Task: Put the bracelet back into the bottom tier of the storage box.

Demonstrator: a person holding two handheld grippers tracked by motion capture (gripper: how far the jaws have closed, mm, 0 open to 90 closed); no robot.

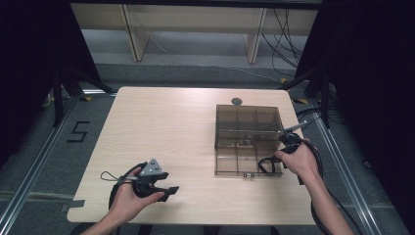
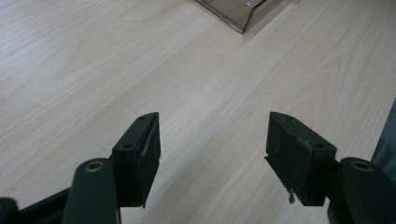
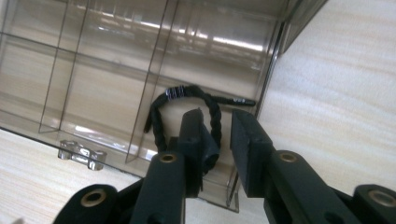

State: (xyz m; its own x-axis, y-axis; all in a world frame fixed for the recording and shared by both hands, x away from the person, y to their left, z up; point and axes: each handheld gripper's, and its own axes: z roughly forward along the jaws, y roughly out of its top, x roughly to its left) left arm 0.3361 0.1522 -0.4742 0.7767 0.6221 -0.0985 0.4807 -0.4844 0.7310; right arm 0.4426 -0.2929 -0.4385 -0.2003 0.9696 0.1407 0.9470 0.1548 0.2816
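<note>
Black braided cord (image 3: 187,109) already lies in near-right compartment of clear divider box (image 1: 248,138), right hand-held gripper (image 3: 217,130) slightly parted just above it, apparently released; left hand-held gripper (image 2: 212,154) idle, spread wide over tabletop (image 1: 166,127).

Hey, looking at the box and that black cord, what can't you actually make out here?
- Black cord: in the right gripper view, its lower loop is hidden behind the right gripper.
- Whether the jaws pinch the cord: unclear there.
- Clear box: cut off by the top edge in the left gripper view.
- Small items in a middle compartment: too small in the high view.
</note>
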